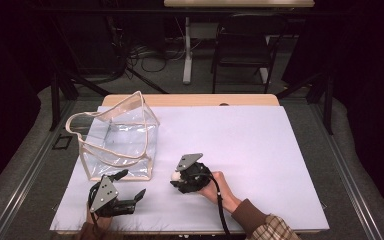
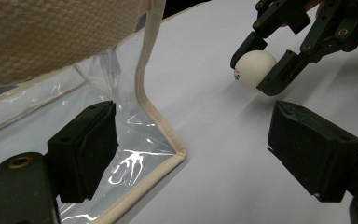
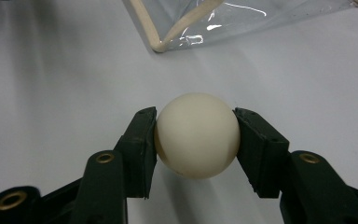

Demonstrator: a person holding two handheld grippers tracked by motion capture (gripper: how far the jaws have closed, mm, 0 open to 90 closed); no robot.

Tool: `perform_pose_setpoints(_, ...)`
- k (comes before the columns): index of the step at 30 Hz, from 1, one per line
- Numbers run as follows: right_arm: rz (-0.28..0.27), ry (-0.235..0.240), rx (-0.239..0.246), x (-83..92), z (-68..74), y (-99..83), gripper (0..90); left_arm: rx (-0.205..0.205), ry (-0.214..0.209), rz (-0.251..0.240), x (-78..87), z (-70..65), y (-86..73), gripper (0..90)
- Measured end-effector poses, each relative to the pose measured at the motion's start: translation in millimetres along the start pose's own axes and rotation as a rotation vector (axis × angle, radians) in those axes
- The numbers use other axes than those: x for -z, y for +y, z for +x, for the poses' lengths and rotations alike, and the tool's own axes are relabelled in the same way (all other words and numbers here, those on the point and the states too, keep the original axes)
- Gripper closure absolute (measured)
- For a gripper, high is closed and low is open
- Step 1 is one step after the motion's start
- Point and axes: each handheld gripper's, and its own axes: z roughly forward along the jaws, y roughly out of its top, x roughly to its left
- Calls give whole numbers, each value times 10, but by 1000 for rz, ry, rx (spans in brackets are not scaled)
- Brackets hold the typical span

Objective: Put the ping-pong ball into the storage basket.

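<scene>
One ball, white and about the look of a table-tennis ball, is the whole load here, and it sits clamped between the two black jaws of the right gripper, pads pressing on both sides of it. In the high view that gripper rests low over the white table, toward the near edge and a little left of the middle, with the clear bag just beyond it toward the left edge.

My reading is that the pick-up is done and the drop-off is not: the ball is gripped but is outside the bag, close to the table surface. What seems left is to lift it, carry it over the bag's cream-trimmed rim and let it go inside. The bag stands with its mouth up and its handles looped above, and I see nothing inside it.

The left gripper stands with its jaws wide apart, holding nothing, near the front left corner of the table; in its own view one jaw lies against the bag's clear wall at the bottom corner, perhaps ready to steady it.

As for writing, a small dark mark shows on the ball in the left gripper view, too small to read. No brand or label is legible on the bag.
</scene>
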Motion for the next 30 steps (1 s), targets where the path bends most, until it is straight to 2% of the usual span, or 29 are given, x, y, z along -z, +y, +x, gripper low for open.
perform_pose_setpoints(30,-45,-63,-25,274,-183,38,508,-1,1,1,2,-2,1,159)
